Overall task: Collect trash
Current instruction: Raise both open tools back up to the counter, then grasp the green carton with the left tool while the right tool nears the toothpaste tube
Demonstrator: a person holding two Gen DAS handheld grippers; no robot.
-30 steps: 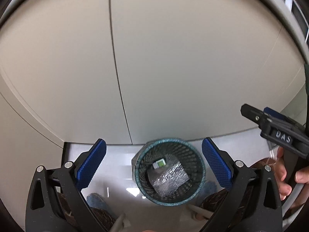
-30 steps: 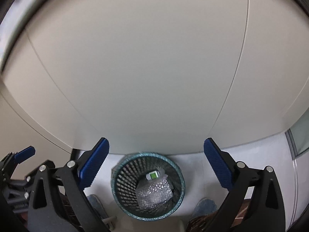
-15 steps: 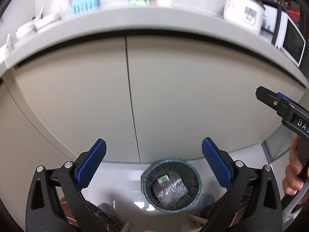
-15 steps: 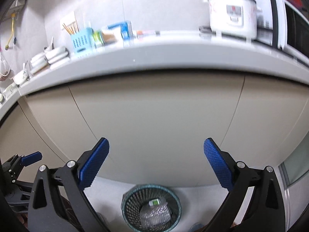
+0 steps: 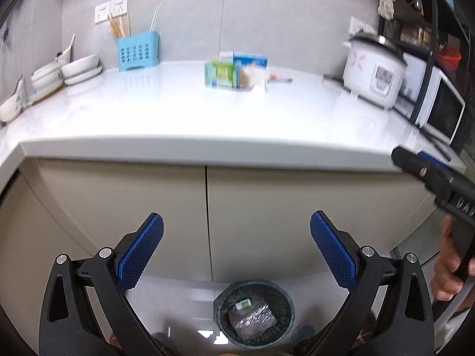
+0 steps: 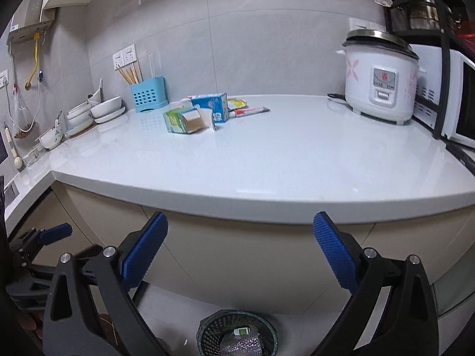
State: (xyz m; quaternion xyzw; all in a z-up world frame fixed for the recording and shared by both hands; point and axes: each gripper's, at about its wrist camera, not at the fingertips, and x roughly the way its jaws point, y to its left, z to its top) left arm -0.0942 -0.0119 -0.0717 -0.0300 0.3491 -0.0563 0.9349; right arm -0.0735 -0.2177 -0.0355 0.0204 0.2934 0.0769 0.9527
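Trash lies on the white counter (image 6: 297, 160): a green carton (image 6: 178, 120), a blue carton (image 6: 212, 105), a tube (image 6: 251, 111) and a yellow wrapper (image 6: 237, 101). In the left wrist view the green carton (image 5: 221, 74) and blue carton (image 5: 251, 60) sit at the counter's back. A dark mesh bin (image 5: 256, 314) on the floor holds a silver packet (image 5: 252, 320) and a small green-white box (image 5: 243, 305); the bin also shows in the right wrist view (image 6: 237, 333). My left gripper (image 5: 237, 246) and right gripper (image 6: 240, 246) are open and empty, in front of the cabinet, above the bin.
A white rice cooker (image 6: 381, 77) and a microwave (image 6: 454, 95) stand at the right. A blue utensil holder (image 6: 147, 95) and stacked white bowls (image 6: 98, 111) stand at the back left. Beige cabinet doors (image 5: 207, 222) face me below the counter edge.
Both grippers have risen from just above the bin to counter height, so the counter top and the trash on it have come into view. Both stayed open.
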